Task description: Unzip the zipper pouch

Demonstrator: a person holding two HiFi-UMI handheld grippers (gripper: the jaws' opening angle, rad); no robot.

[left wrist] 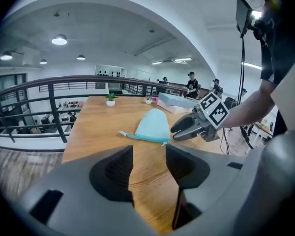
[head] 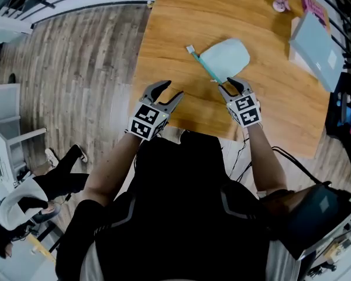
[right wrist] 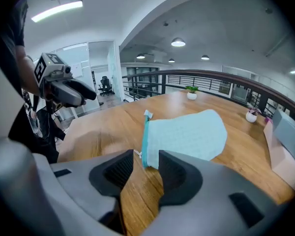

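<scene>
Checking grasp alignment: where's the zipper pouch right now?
Head view: the zipper pouch lies on the wooden table, right of centre, its zipper's near end just ahead of the right gripper; the left gripper is apart, to its left.

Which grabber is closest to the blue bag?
The right gripper: its jaws sit at the zipper end of the pouch, while the left gripper hovers well short of it.

Table (head: 164, 34): smooth wood, slight sheen. Pouch (head: 228, 57): matt pale cloth, teal zip edge. Left tool (head: 172, 90) & right tool (head: 229, 85): matt grey plastic. Floor (head: 76, 69): duller wood planks.
</scene>
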